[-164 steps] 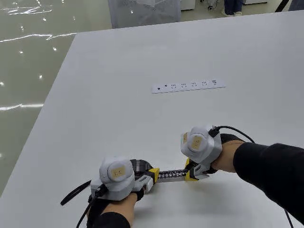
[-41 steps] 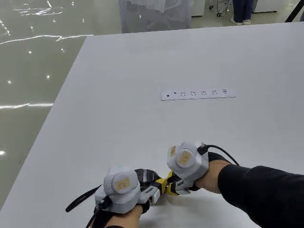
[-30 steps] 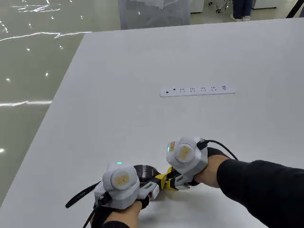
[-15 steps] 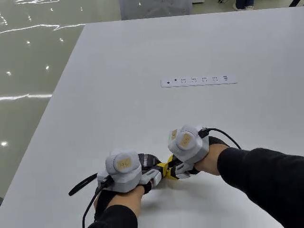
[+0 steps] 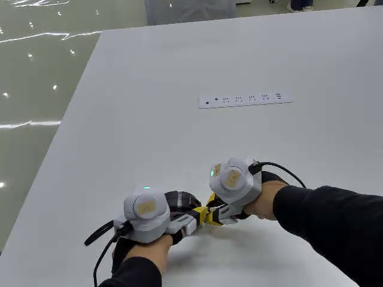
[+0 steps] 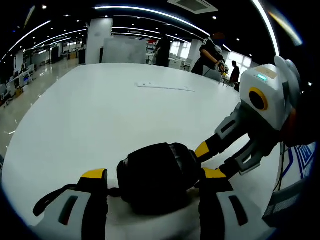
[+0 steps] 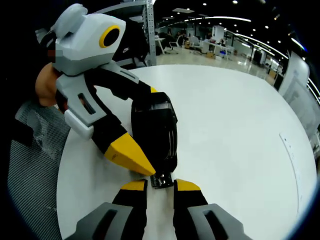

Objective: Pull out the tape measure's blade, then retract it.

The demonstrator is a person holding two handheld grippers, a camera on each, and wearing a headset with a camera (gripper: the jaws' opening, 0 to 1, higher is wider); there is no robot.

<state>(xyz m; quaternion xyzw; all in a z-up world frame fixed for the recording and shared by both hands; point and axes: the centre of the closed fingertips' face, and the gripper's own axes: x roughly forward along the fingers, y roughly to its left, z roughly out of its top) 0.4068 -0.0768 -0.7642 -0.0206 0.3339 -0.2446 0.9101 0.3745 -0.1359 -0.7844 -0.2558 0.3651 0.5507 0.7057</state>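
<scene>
Head view: tape measure [image 5: 181,201] between jaws

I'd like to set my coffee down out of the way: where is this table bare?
The wide stretch of table between the power strip and the tape measure is bare, as is the table beyond the strip. The near edge is crowded: the left gripper clamps the tape measure, and the right gripper pinches its blade tip beside it.

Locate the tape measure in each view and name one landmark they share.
Head view: tape measure, bottom centre of picture.
Left gripper view: lower centre, between that view's jaws.
Right gripper view: centre, just above that view's jaws.
Shared landmark: the white power strip beyond it.
</scene>
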